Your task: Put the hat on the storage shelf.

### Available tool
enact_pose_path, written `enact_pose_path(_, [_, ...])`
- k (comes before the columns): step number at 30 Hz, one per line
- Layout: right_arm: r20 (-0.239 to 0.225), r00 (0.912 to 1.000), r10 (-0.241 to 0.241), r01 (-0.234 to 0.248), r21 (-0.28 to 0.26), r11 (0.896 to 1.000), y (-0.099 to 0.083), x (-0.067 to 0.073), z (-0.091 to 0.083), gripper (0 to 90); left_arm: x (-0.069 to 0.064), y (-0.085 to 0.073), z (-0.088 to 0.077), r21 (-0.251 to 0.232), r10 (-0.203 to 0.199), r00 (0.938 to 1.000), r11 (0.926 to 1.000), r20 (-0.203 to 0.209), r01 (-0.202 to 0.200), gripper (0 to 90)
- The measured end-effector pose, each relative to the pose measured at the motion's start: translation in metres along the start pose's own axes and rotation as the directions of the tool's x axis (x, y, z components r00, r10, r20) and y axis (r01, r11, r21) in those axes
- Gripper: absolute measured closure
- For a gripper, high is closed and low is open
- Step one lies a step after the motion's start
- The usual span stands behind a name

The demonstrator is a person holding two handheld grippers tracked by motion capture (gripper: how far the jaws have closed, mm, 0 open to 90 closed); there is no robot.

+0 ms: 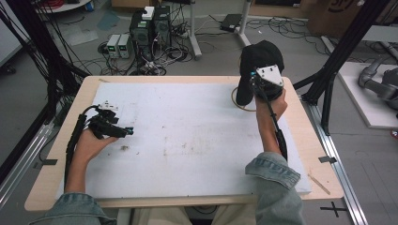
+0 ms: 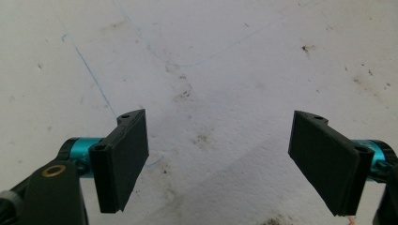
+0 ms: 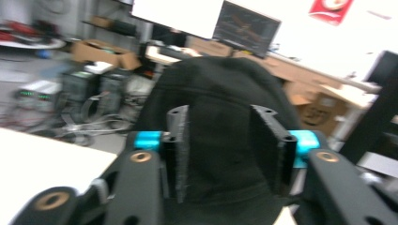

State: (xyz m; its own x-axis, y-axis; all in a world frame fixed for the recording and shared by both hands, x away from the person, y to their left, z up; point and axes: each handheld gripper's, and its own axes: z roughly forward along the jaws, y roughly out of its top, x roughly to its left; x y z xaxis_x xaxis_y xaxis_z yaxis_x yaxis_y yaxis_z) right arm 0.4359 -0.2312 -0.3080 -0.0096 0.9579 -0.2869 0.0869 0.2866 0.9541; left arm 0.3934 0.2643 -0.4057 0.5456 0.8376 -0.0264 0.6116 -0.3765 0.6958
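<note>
The black cap (image 1: 261, 65) stands on a stand at the upper right of the high view, over the table's (image 1: 65, 136) far right edge, with the right tool (image 3: 224, 154) at it, its jaws partly spread and the cap's cloth between them, not clearly pinched. From here I think the cap could slide off, since nothing presses on it. The left tool (image 2: 220, 159) rests spread and empty over the stained white mat (image 1: 187, 136), with computers and cables (image 1: 150, 33) on the floor beyond.

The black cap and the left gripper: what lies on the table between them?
In the high view, only the bare white mat, with a few dirt marks, lies between the left gripper and the black cap. The right gripper is at the cap.
</note>
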Motion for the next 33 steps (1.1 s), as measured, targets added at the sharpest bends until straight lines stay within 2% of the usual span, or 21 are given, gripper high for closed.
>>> enact_pose_path(1, [-0.015,0.9999,0.002,-0.002,0.0,1.0,0.0,0.0,-0.001,54.2,-0.001,0.0,0.0,-0.004,-0.003,1.0,1.0,0.001,0.003,20.6])
enact_pose_path(2, [-0.048,0.9987,0.015,-0.015,0.015,1.0,-0.001,-0.001,-0.002,51.5,-0.001,0.001,0.0,-0.007,-0.003,1.0,1.0,0.0,0.003,20.7])
enact_pose_path(5, [-0.127,0.9908,0.045,-0.04,0.047,0.998,-0.004,-0.002,-0.006,46.7,-0.003,0.002,-0.001,-0.01,0.001,1.0,0.9999,-0.001,-0.001,20.6])
enact_pose_path(9, [-0.234,0.9656,0.113,-0.088,0.116,0.989,-0.013,-0.006,-0.014,39.5,-0.005,0.004,-0.002,-0.012,0.01,0.9999,0.9999,-0.001,-0.01,20.4])
enact_pose_path(13, [-0.278,0.9516,0.131,-0.091,0.152,0.984,-0.023,-0.01,-0.024,34.9,-0.009,0.006,-0.001,-0.012,0.018,0.9998,0.9998,-0.006,-0.018,20.4])
enact_pose_path(16, [-0.326,0.9317,0.159,-0.096,0.203,0.975,-0.032,-0.015,-0.03,32.0,-0.011,0.008,-0.002,-0.016,0.025,0.9996,0.9996,-0.013,-0.026,20.2])
enact_pose_path(19, [-0.339,0.9304,0.14,-0.064,0.227,0.972,-0.04,-0.018,-0.035,28.3,-0.013,0.01,-0.004,-0.023,0.028,0.9994,0.9993,-0.021,-0.029,20.1])
enact_pose_path(20, [-0.34,0.9298,0.141,-0.057,0.247,0.967,-0.045,-0.018,-0.036,23.2,-0.014,0.01,-0.005,-0.023,0.033,0.9992,0.9992,-0.023,-0.034,19.9])
enact_pose_path(21, [-0.331,0.9309,0.154,-0.063,0.269,0.961,-0.048,-0.019,-0.038,20.4,-0.014,0.011,-0.006,-0.026,0.032,0.9992,0.9991,-0.024,-0.033,19.7])
enact_pose_path(24, [-0.314,0.9332,0.174,-0.079,0.292,0.953,-0.056,-0.023,-0.042,13.8,-0.017,0.013,-0.007,-0.032,0.042,0.9987,0.9986,-0.029,-0.043,19.1])
enact_pose_path(27, [-0.336,0.921,0.196,-0.091,0.303,0.948,-0.064,-0.027,-0.046,12.6,-0.02,0.014,-0.008,-0.029,0.051,0.9976,0.9982,-0.047,-0.053,17.7])
enact_pose_path(29, [-0.348,0.9182,0.189,-0.073,0.321,0.944,-0.07,-0.029,-0.049,11.8,-0.022,0.014,-0.008,-0.016,0.062,0.9964,0.9979,-0.057,-0.063,16.0])
enact_pose_path(30, [-0.361,0.9128,0.191,-0.071,0.322,0.944,-0.073,-0.029,-0.05,11.5,-0.023,0.014,-0.009,-0.012,0.068,0.9957,0.9976,-0.062,-0.069,15.5])
enact_pose_path(31, [-0.382,0.9066,0.179,-0.048,0.327,0.944,-0.075,-0.029,-0.05,10.7,-0.024,0.014,-0.009,-0.016,0.066,0.9955,0.9976,-0.068,-0.067,14.9])
enact_pose_path(32, [-0.384,0.9095,0.159,-0.025,0.331,0.943,-0.076,-0.029,-0.05,10.4,-0.024,0.015,-0.01,-0.021,0.068,0.9948,0.9973,-0.076,-0.07,14.2])
enact_pose_path(33, [-0.389,0.9118,0.132,-0.003,0.317,0.949,-0.077,-0.029,-0.05,10.4,-0.024,0.015,-0.01,-0.026,0.065,0.9946,0.9974,-0.081,-0.067,13.0])
